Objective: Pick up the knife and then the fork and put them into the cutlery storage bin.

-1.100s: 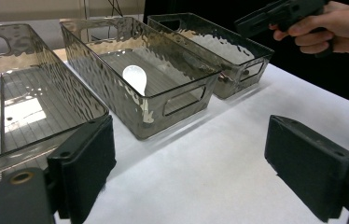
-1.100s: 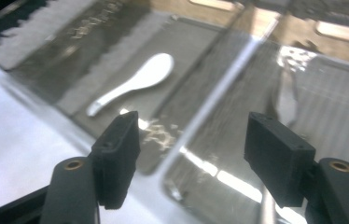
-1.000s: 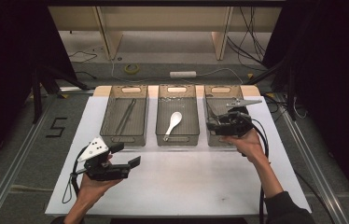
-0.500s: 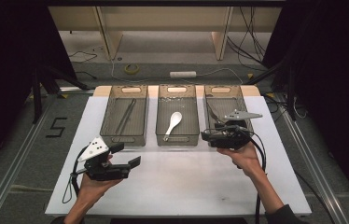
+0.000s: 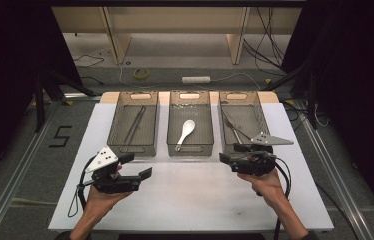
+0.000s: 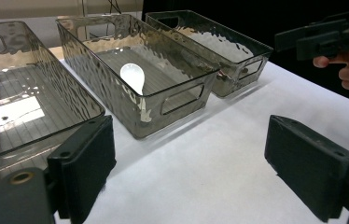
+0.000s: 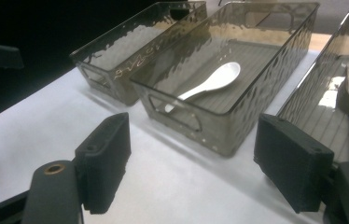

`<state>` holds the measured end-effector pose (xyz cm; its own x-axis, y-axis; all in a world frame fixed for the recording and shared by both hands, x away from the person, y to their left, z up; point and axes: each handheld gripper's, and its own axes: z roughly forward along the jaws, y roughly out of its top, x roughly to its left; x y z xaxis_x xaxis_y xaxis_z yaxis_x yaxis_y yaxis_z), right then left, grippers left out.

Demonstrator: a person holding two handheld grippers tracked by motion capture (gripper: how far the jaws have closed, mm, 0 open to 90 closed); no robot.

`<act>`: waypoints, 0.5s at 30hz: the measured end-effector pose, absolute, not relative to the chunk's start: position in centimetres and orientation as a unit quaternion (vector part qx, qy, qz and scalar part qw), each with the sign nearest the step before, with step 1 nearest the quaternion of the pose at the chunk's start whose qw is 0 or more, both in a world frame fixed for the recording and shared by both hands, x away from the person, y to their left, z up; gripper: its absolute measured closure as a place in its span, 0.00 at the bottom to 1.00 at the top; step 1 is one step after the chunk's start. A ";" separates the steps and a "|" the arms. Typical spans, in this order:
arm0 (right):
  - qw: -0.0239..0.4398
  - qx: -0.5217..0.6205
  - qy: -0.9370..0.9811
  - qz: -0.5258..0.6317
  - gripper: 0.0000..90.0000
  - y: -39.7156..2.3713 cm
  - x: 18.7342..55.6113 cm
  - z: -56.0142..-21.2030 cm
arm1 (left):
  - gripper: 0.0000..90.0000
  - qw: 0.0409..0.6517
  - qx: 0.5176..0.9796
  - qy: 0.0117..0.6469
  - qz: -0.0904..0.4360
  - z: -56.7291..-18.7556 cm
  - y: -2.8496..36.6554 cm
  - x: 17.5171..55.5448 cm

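Claws are both hovering over the white table [image 5: 190,200], gaping wide and gripping nothing: the right claw [image 5: 225,159], jaws just opening further, is sitting just before the right smoky clear plastic bin [image 5: 260,112] holding metal cutlery [image 5: 231,125]; the left claw [image 5: 142,175] is waiting near the left bin [image 5: 120,122].

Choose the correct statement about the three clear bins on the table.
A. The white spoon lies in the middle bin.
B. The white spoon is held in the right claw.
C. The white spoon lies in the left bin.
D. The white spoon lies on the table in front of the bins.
A: the white spoon lies on the floor of the middle bin, between the two other bins, and no claw touches it.
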<state>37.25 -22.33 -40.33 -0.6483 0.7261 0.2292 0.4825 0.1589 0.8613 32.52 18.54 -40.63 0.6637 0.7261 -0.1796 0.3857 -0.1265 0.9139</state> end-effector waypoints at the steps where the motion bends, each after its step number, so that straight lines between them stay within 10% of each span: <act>1: 0.119 0.403 0.751 0.509 0.31 -22.3 37.0 -40.5 | 0.17 0.543 0.733 0.379 0.157 -40.6 18.5 32.5; 15: 0.130 0.387 0.747 0.524 0.26 -22.9 34.4 -41.1 | 0.17 0.544 0.732 0.380 0.150 -40.7 18.6 32.4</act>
<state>34.38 -22.89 -41.11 -0.6659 0.7156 0.2108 0.4425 0.1514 0.8839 32.44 18.63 -40.74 0.6654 0.7209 -0.1939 0.3934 -0.1178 0.9118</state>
